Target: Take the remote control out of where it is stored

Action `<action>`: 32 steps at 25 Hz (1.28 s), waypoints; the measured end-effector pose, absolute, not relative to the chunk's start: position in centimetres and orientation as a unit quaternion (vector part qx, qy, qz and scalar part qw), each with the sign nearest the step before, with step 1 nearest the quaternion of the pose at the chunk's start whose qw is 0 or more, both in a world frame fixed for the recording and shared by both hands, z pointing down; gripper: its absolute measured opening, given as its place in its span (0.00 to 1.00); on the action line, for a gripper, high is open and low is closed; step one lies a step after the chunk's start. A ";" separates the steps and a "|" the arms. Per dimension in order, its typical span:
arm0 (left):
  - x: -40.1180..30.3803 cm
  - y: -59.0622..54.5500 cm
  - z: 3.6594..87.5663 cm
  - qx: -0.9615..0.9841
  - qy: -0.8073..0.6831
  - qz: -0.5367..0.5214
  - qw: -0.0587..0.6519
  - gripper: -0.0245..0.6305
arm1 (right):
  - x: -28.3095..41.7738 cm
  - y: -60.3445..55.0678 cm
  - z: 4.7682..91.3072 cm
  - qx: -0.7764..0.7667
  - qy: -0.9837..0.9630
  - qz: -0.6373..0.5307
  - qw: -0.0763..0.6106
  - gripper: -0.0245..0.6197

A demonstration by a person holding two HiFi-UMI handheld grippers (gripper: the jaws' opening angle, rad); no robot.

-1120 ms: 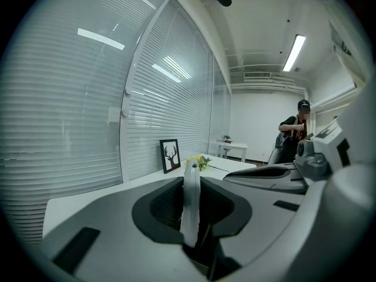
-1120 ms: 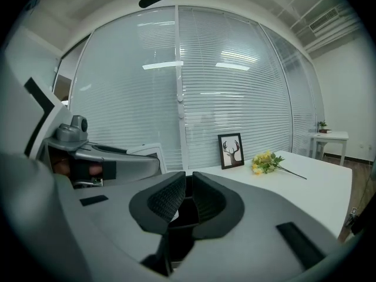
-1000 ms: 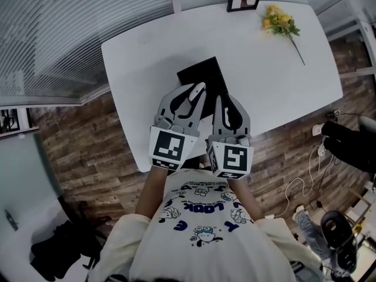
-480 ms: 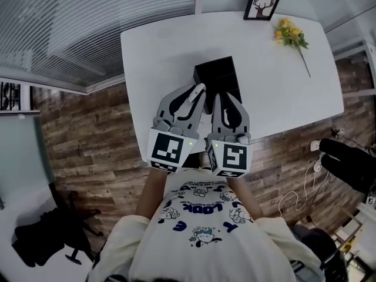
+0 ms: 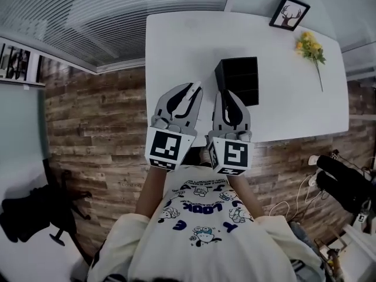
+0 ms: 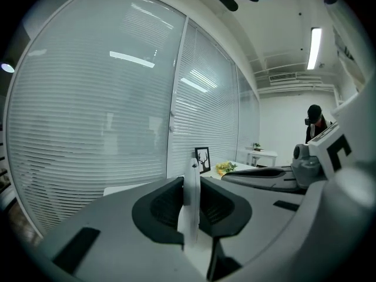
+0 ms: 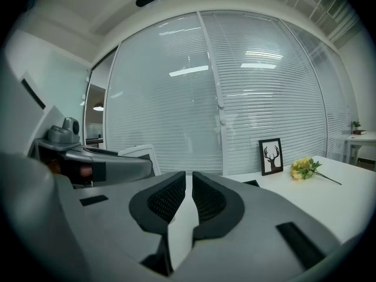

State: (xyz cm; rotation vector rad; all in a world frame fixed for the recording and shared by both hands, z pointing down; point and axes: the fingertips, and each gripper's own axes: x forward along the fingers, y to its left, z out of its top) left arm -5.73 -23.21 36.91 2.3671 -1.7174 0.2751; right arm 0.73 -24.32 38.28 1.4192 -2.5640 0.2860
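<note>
The left gripper [image 5: 189, 96] is clamped on the remote control [image 6: 191, 184] — a thin white slab held edge-on between the pads, its top sticking up just past them. It is out of the black box [image 5: 238, 81] and held above the near part of the white table [image 5: 176, 40], just left of that box. The right gripper [image 5: 227, 100] hangs beside the left one, its jaws drawn together to a narrow slit with nothing in it, its tip at the near left corner of the box. At the far edge of the table stand a framed deer picture [image 5: 289, 13] and, near it, yellow flowers [image 5: 310, 44].
</note>
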 end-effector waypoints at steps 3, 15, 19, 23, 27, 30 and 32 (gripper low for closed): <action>-7.0 -22.4 37.6 0.789 -0.596 0.095 0.112 0.15 | -0.3 -23.9 38.6 0.468 -0.872 0.099 0.103 0.12; -10.5 -20.7 39.5 0.754 -0.635 0.090 0.144 0.15 | -3.2 -23.0 40.0 0.435 -0.886 0.107 0.123 0.12; -10.9 -20.4 40.1 0.750 -0.638 0.092 0.150 0.15 | -3.4 -22.7 40.5 0.431 -0.886 0.106 0.130 0.12; -10.9 -20.4 40.6 0.748 -0.639 0.092 0.155 0.15 | -3.3 -22.5 40.8 0.431 -0.886 0.105 0.136 0.12; -10.8 -20.1 40.7 0.748 -0.639 0.093 0.156 0.15 | -3.1 -22.2 40.9 0.433 -0.884 0.107 0.137 0.12; -10.4 -20.0 40.7 0.749 -0.637 0.093 0.156 0.15 | -2.8 -22.1 41.0 0.435 -0.883 0.108 0.137 0.12; -10.1 -19.9 40.7 0.749 -0.637 0.093 0.156 0.15 | -2.6 -22.0 41.0 0.435 -0.883 0.109 0.137 0.12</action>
